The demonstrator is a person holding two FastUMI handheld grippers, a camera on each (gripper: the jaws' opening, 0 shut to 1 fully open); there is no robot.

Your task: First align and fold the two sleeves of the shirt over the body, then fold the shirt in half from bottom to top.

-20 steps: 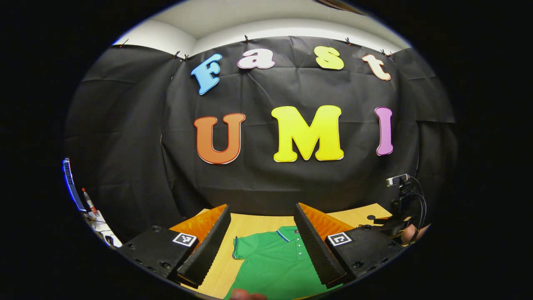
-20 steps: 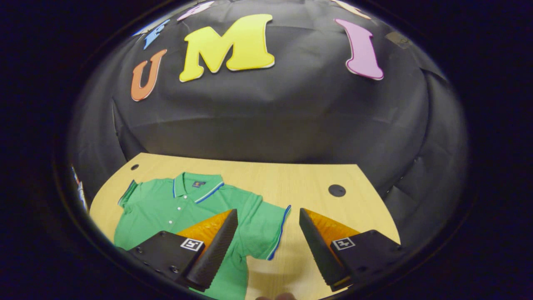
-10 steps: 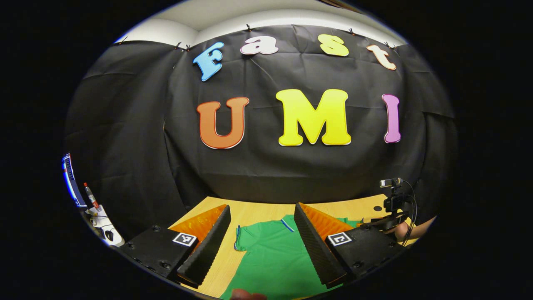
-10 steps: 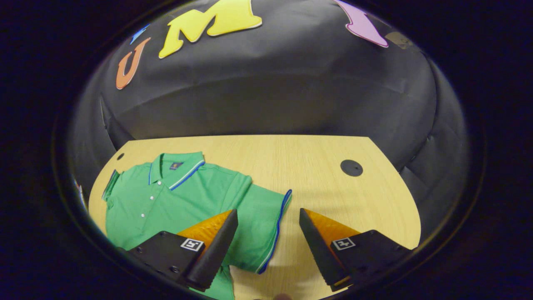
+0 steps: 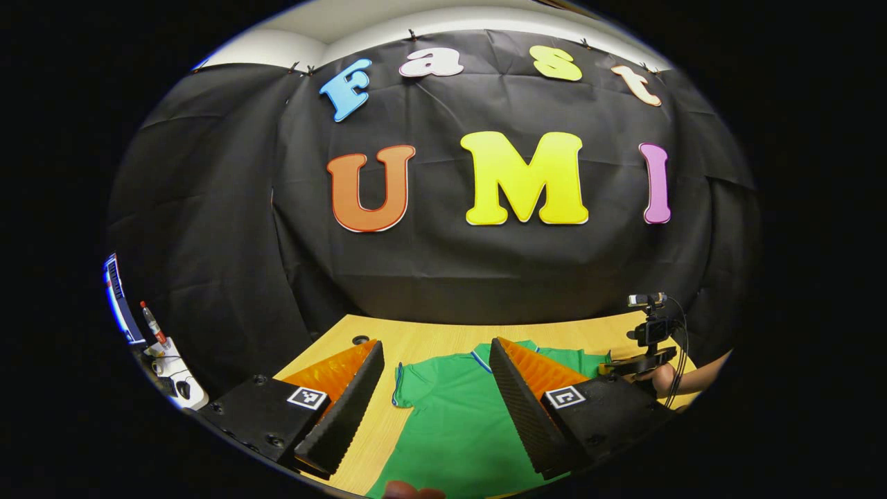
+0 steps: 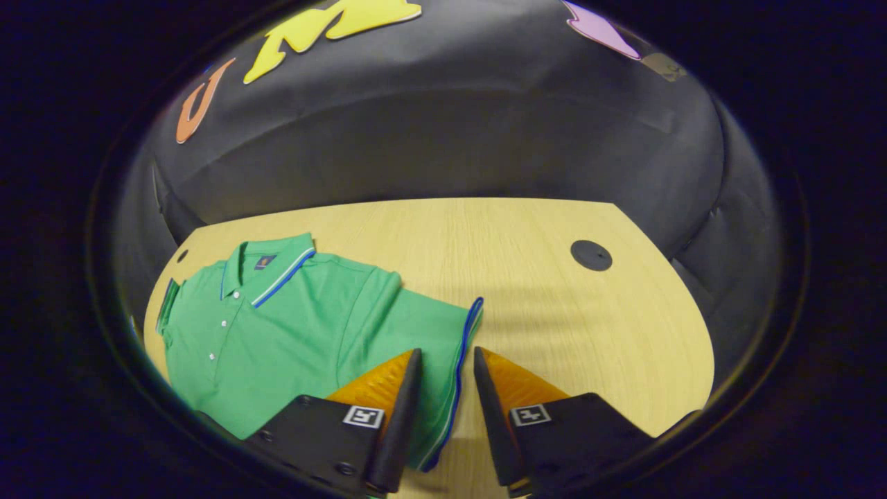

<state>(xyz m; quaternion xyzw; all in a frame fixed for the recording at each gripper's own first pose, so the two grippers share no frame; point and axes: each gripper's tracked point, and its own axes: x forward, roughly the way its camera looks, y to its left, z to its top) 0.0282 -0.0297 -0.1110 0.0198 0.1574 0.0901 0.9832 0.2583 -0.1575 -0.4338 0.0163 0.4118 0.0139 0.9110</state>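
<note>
A green polo shirt (image 6: 277, 326) with blue trim lies flat on the wooden table (image 6: 554, 312), collar toward the black wall. My right gripper (image 6: 447, 351) hovers low over the blue hem (image 6: 470, 326) of the shirt's right sleeve. Its fingers are narrowed but still apart, one on either side of the hem. In the left gripper view the shirt (image 5: 450, 416) shows between the wide-open fingers of my left gripper (image 5: 435, 344), which hangs above the left sleeve (image 5: 405, 388) and chest. The right gripper (image 5: 641, 360) and the hand holding it appear at the far right.
A black round cover (image 6: 591, 255) sits in the table's right part, and another (image 5: 359, 339) near the far left corner. Beyond the table's left edge lie a red-capped bottle (image 5: 149, 322) and white gear (image 5: 173, 378). Bare wood stretches right of the shirt.
The right gripper has dropped toward the right sleeve and its fingers have narrowed around the hem. The left gripper has tilted down, bringing more of the shirt into view, and stays wide open.
</note>
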